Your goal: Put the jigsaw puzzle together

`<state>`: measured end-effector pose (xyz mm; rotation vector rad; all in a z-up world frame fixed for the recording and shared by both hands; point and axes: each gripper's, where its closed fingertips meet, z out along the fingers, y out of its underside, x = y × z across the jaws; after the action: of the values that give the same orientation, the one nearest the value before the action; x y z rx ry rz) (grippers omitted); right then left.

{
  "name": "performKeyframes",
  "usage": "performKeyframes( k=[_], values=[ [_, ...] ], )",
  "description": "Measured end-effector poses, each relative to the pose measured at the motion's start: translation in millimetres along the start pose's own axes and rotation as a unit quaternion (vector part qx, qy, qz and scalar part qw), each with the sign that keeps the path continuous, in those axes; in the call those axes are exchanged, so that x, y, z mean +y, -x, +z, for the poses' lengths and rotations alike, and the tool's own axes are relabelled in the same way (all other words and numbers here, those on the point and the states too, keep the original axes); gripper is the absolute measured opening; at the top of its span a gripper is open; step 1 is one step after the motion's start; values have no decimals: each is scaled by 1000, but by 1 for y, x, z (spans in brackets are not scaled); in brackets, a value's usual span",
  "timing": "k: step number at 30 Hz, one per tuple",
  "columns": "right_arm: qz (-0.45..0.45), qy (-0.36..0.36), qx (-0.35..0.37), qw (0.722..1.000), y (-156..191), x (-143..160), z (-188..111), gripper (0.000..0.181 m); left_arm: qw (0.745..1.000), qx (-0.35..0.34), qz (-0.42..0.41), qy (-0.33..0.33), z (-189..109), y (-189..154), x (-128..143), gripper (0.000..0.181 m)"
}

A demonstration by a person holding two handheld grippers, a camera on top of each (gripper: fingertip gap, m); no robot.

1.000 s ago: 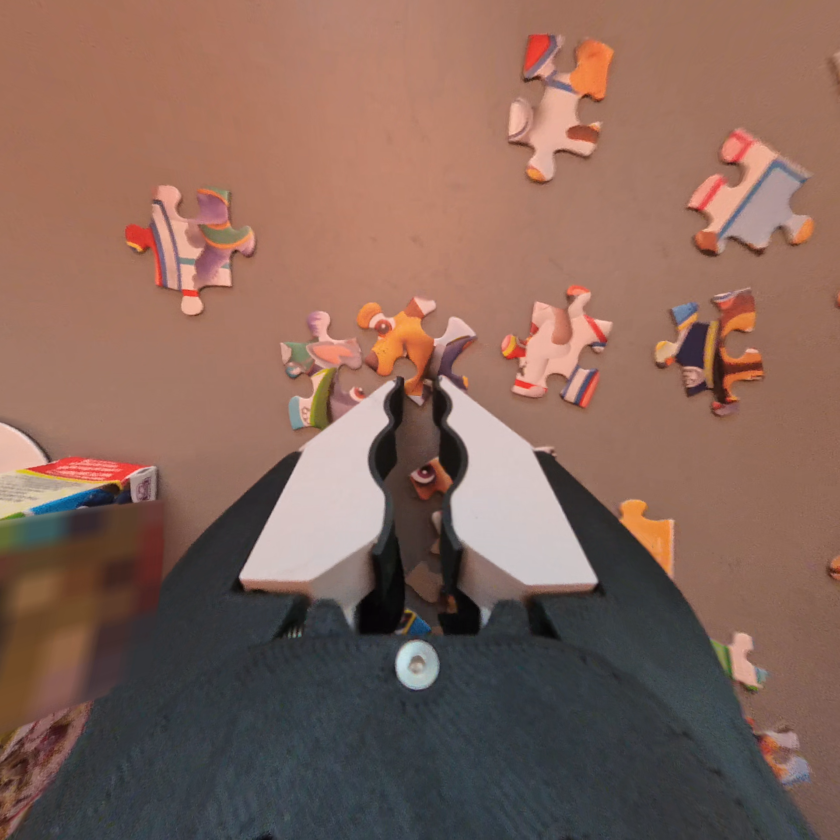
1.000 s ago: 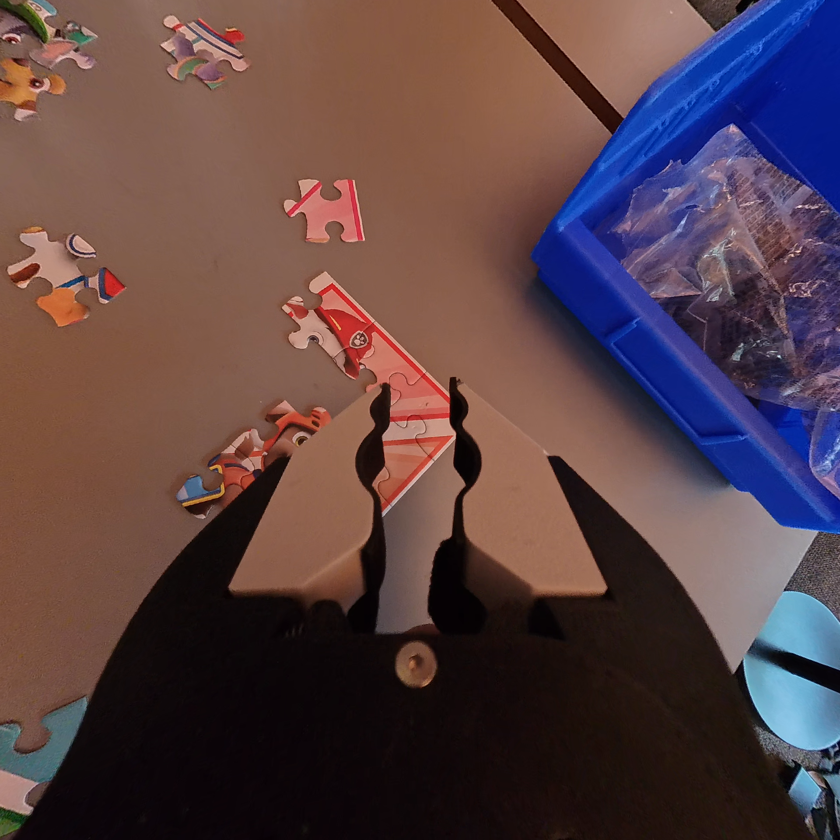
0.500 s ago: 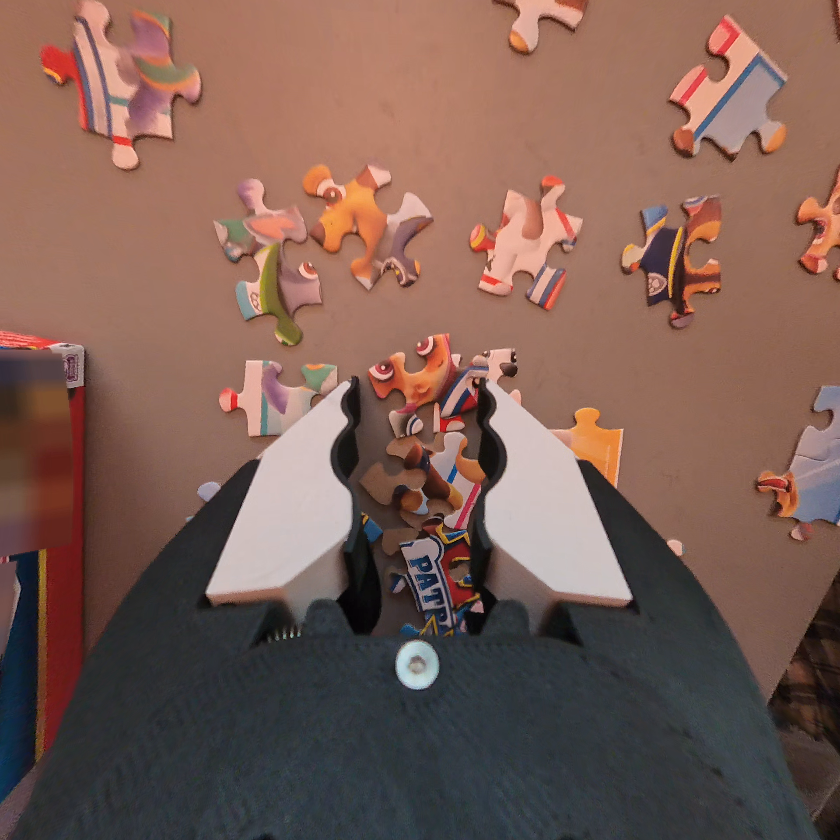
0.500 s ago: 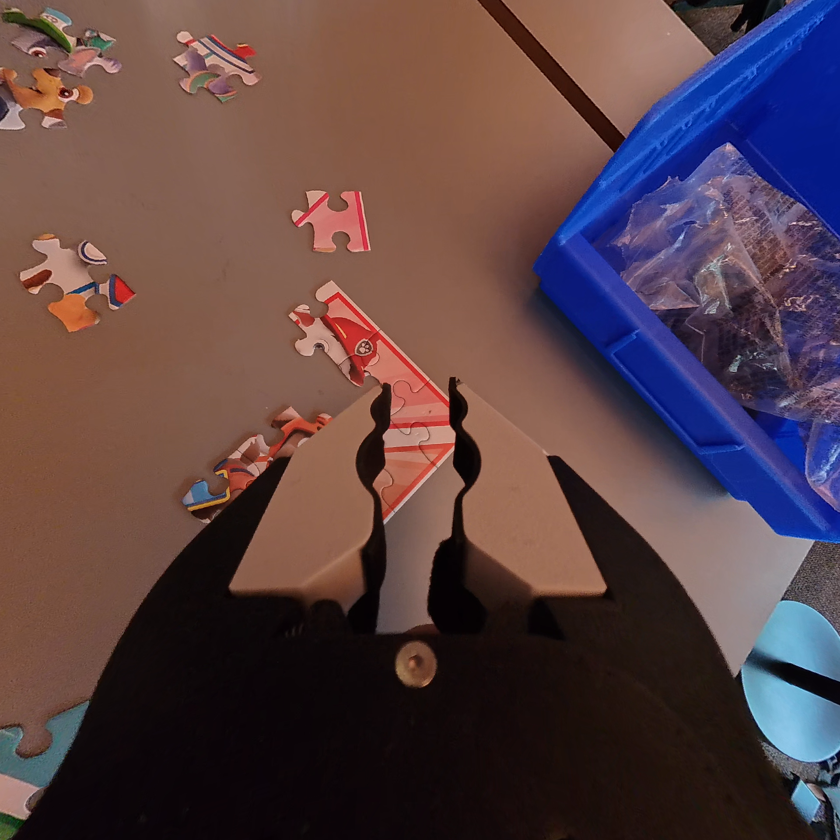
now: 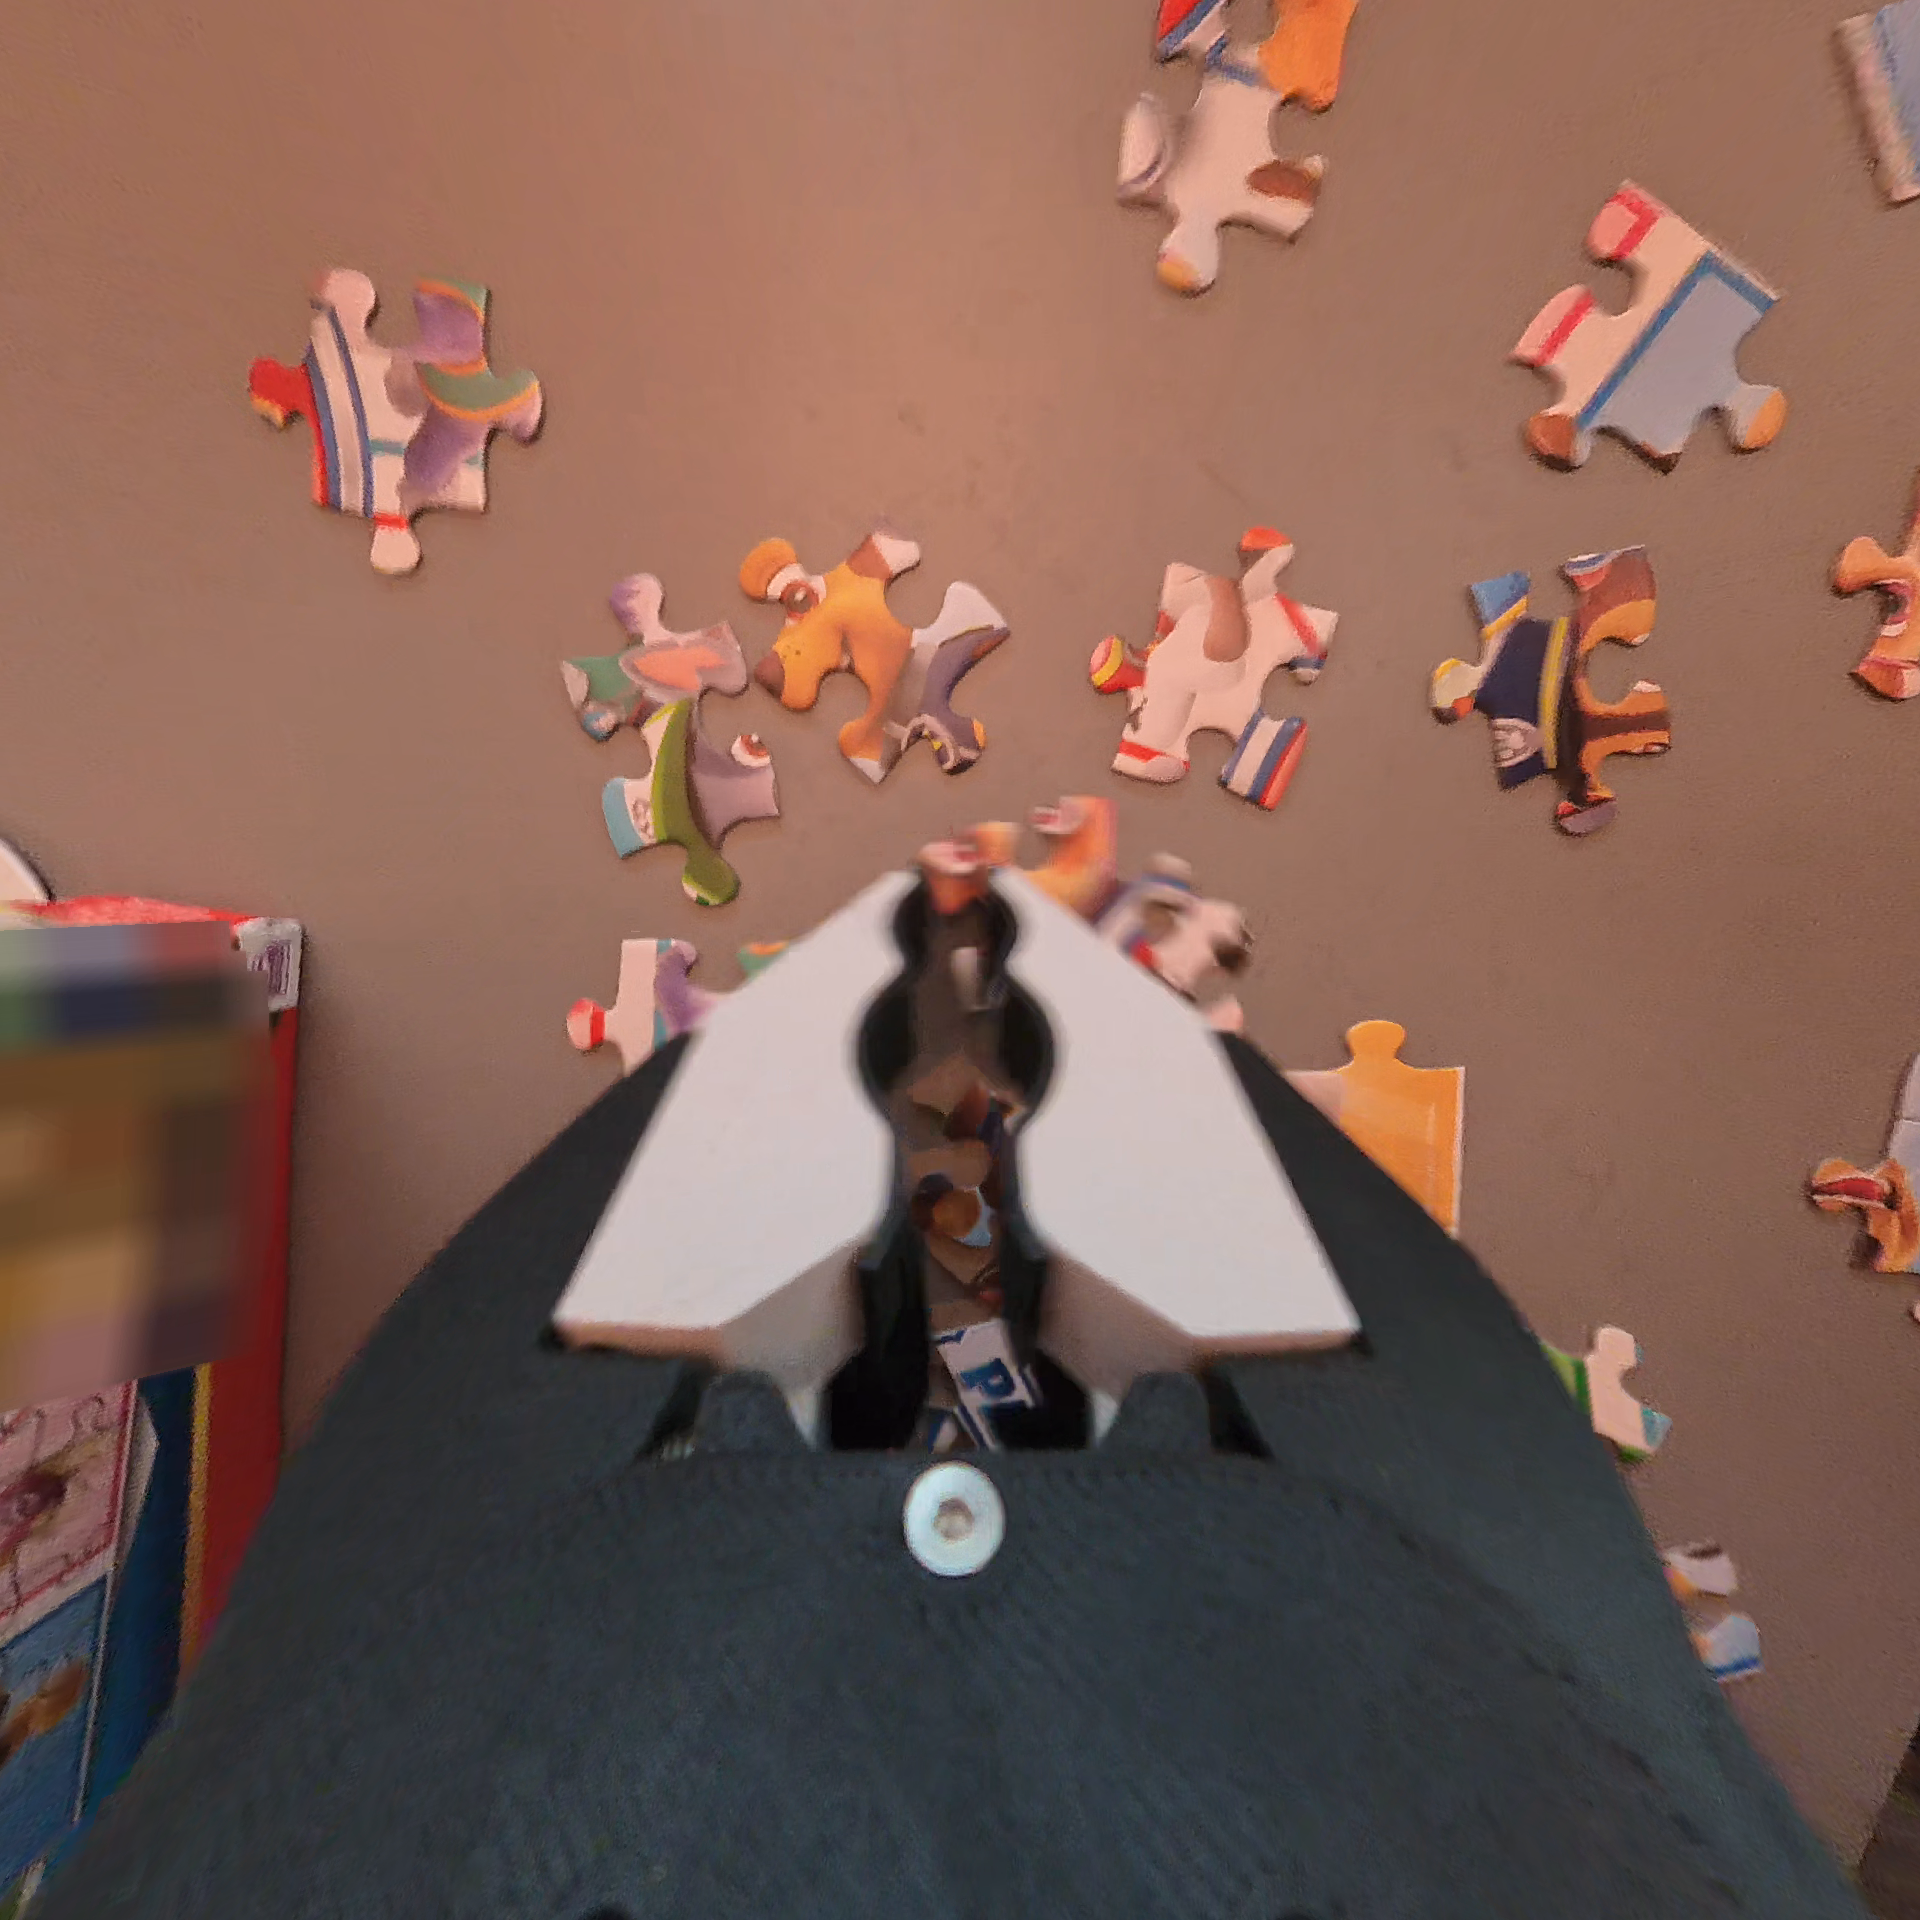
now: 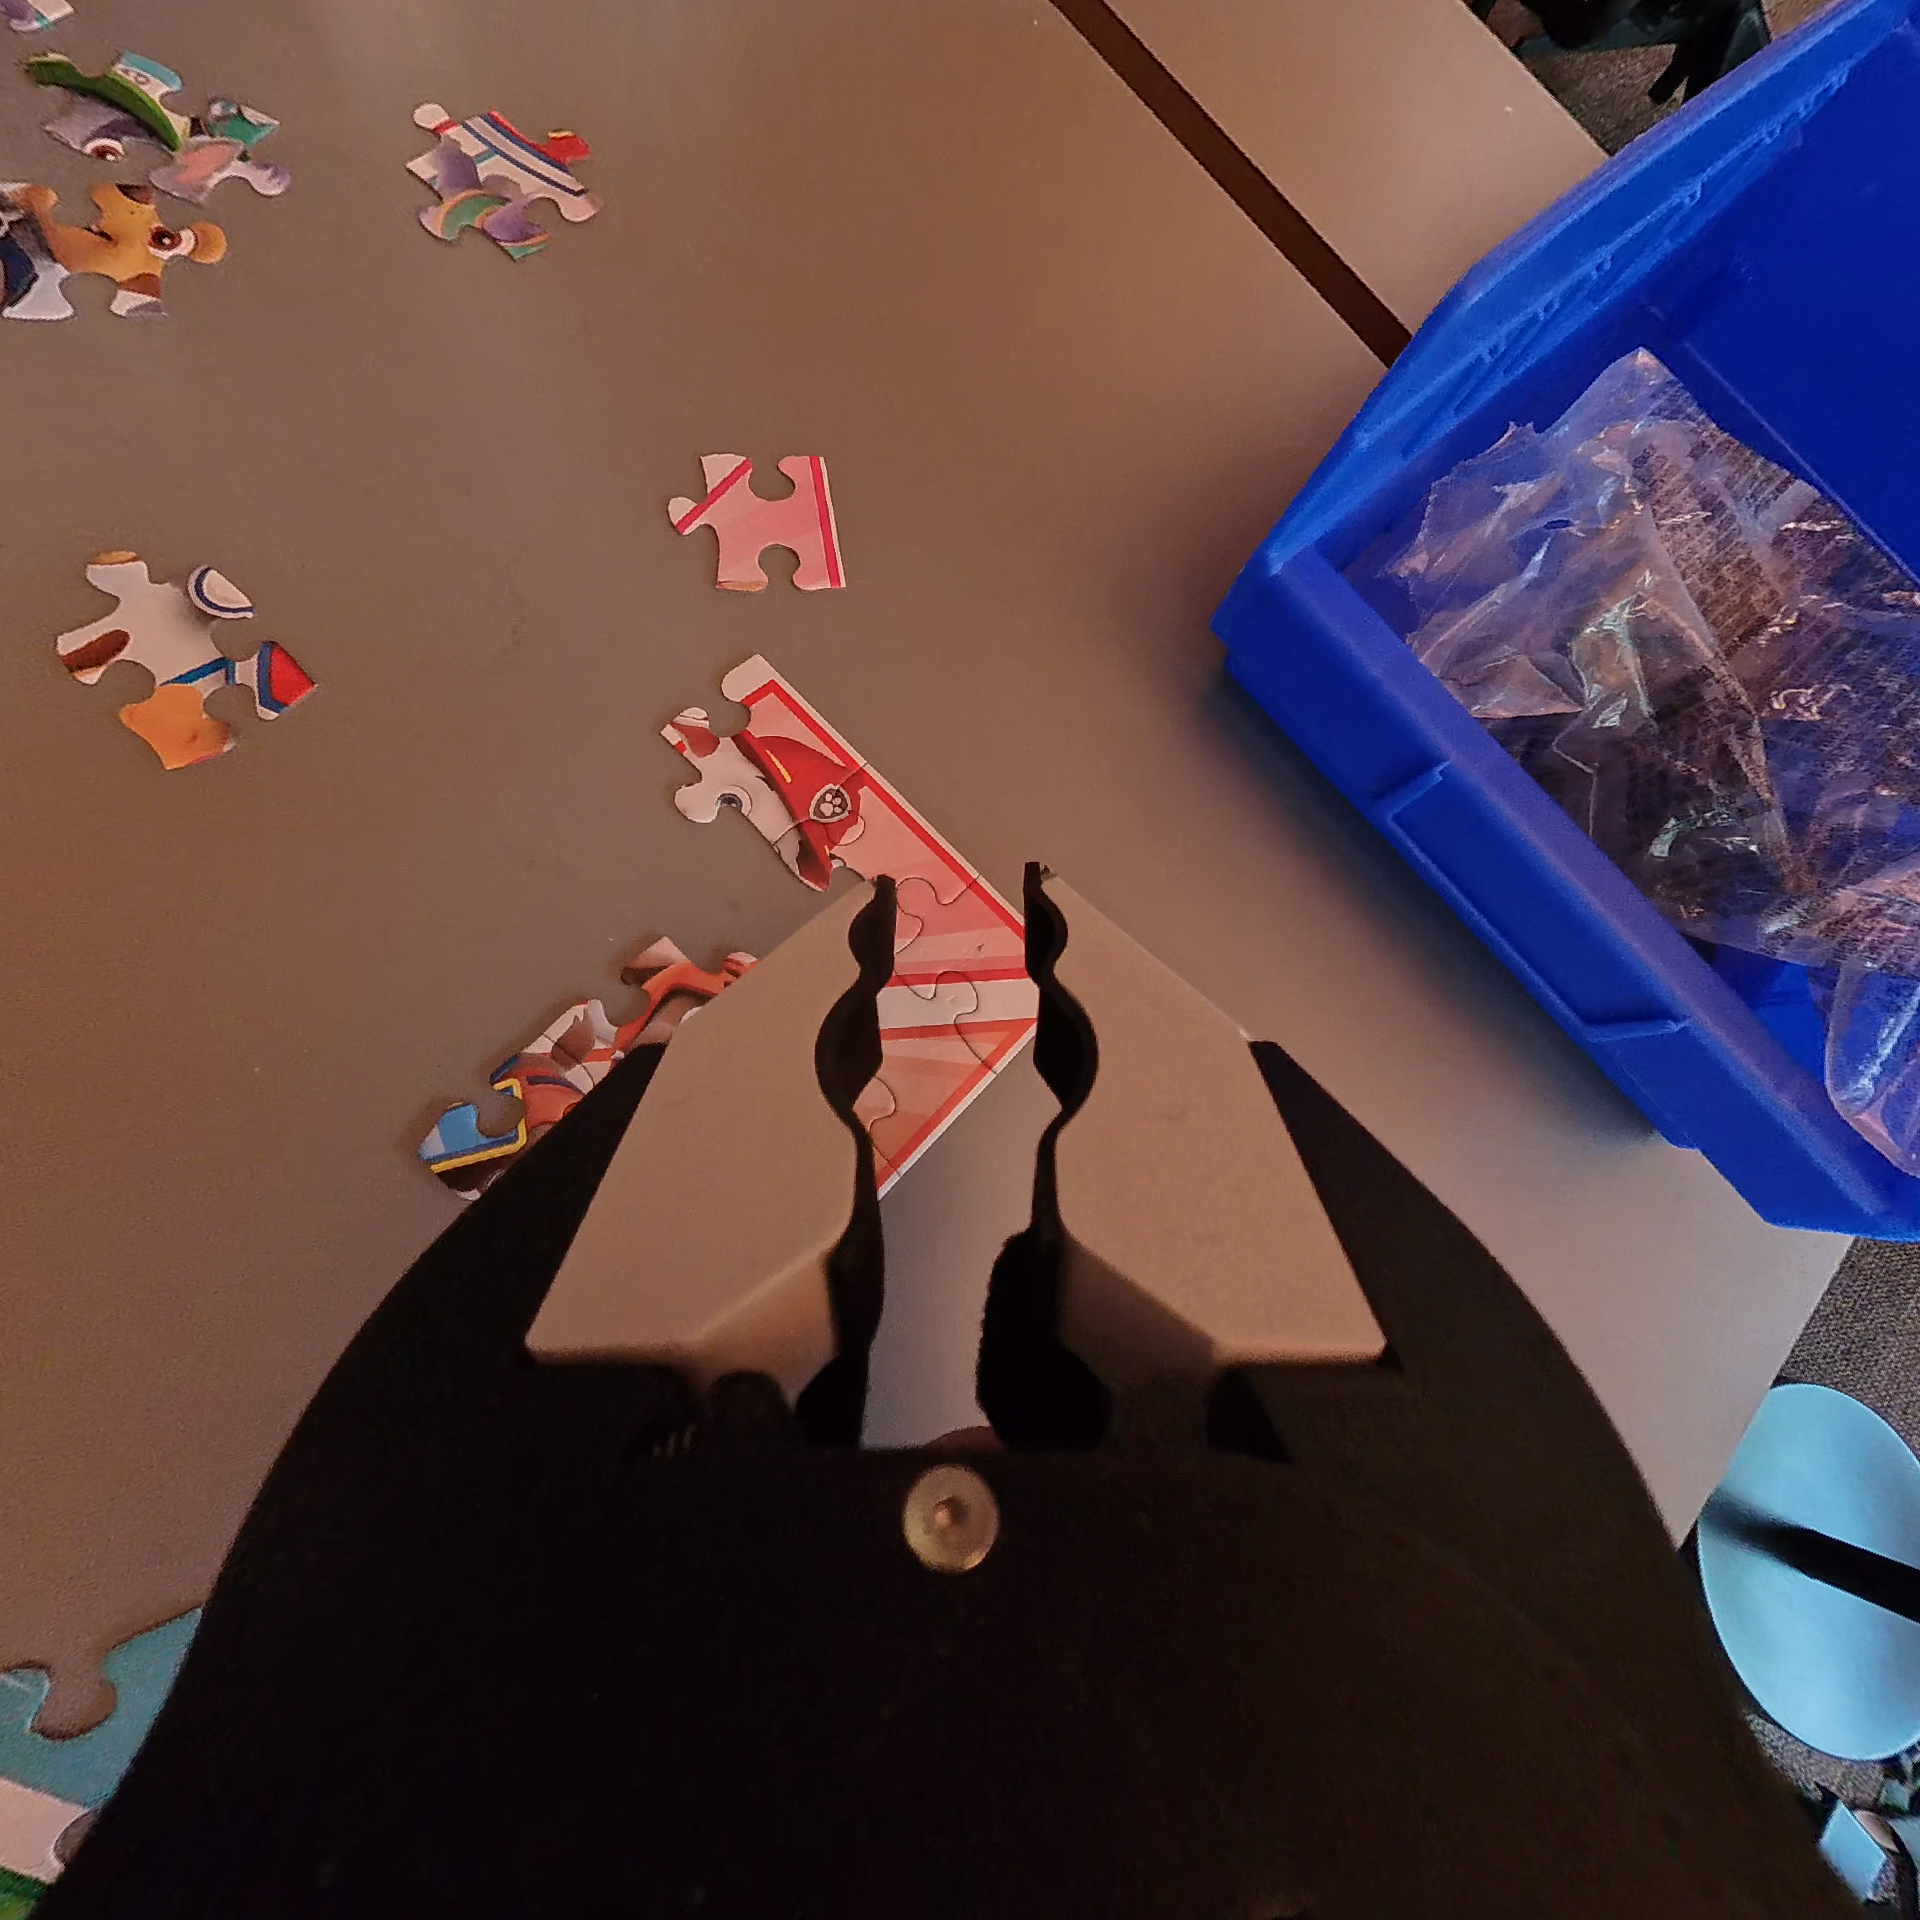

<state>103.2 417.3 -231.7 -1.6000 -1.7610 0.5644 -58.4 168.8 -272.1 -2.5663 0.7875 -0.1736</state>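
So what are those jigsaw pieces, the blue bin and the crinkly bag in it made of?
The jigsaw pieces look like printed cardboard: flat, thin, with a slightly glossy picture face and pale cut edges. The blue bin seems to be moulded hard plastic, with even colour, a soft sheen and a ribbed wall. The bag looks like thin clear plastic film, creased and catching glints of light.

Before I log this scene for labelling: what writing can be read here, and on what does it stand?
I won't quote writing; here is where it stands.
Puzzle piece seen between the left jaws: blue letters, partly hidden.
Box: small print, blurred.
Plastic bag in blue bin: print too small.
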Motion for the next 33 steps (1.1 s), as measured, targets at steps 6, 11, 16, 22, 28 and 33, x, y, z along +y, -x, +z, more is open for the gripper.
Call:
performKeyframes(
  k=[6, 11, 16, 22, 28, 33],
  values=[
    [-4, -6, -1, 1000, 2, -3, -1, 23, 998, -24, 57, 34, -5, -1, -2, 10],
    [-7, -9, -1, 1000, 2, -6, -3, 22, 998, 29, 56, 24, -15, -33, -5, 32],
    [-10, -8, -2, 1000, 4, -6, -2, 22, 995, 50, 71, 55, -3, -66, 10, 56],
    [-9, -11, -2, 1000, 4, -6, -2, 22, 996, 35, 71, 32, 3, -70, 4, 37],
    [-10, -13, -3, 1000, 4, -7, -2, 22, 997, 22, 76, 22, 3, -70, 3, 36],
    [-9, -15, -1, 1000, 3, -8, -3, 22, 997, 10, 79, -2, -1, -71, -2, 10]
  ],
)
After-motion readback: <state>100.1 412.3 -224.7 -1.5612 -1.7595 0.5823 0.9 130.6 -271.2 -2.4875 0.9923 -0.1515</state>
